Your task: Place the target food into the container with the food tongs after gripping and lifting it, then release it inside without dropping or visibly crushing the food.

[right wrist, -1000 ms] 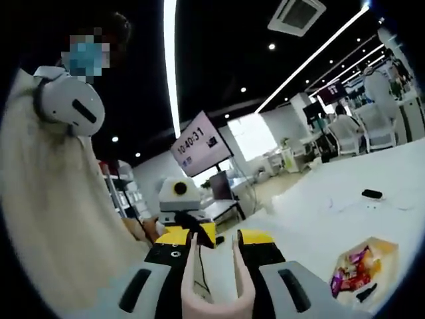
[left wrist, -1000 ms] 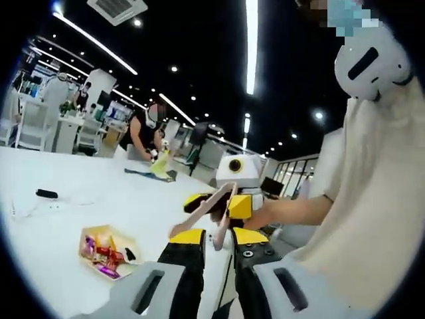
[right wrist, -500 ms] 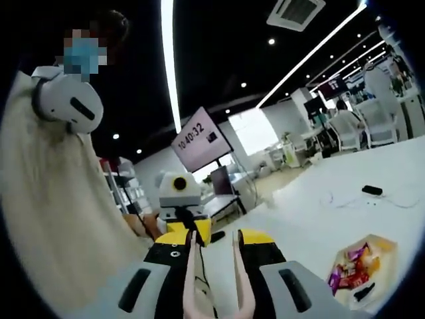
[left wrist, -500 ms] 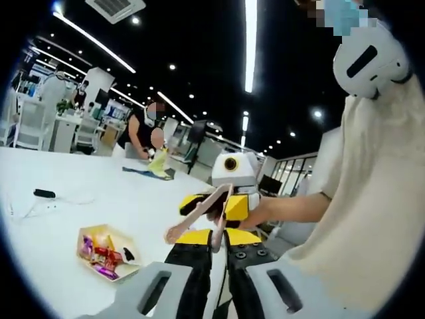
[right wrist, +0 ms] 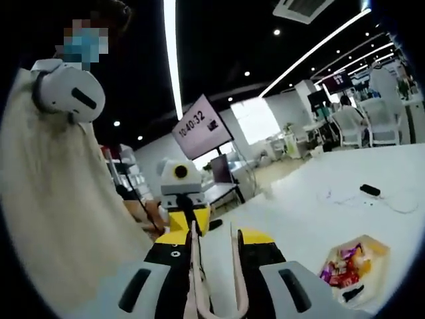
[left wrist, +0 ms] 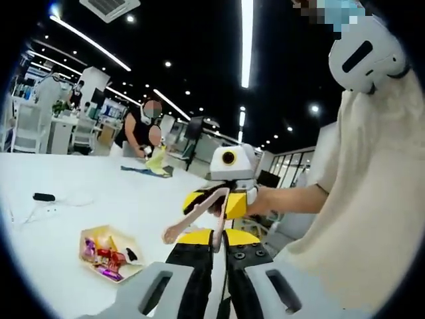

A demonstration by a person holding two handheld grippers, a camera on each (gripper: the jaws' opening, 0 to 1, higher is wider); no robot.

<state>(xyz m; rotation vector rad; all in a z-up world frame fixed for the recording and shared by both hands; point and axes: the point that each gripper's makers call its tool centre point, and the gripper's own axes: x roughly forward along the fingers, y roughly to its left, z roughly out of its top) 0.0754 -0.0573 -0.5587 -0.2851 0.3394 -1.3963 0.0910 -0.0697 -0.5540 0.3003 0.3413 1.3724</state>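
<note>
Right gripper view: right tongs sit at bottom centre, clamped on the handle end of the food tongs. The 2 pale arms of that tool run fwd between the jaws with a gap between them and nothing held. The container, an open tray of wrapped sweets, lies on the white desk, low and to the right of the tool axis, well apart from it. Which sweet is the target cannot be told. In the left gripper view, the same tray lies low-left, and the tool's tips slant down toward that side, above the desk, not over the tray. Left tongs are narrow, approx. shut, nothing between the jaws. Judgement: the right hand is the working side; the next move calls for swinging the tool tips down and across to the tray. Pose: both tongs are held up near chest level, facing each other, w/ the person's forearm extended behind the right tongs.
</note>
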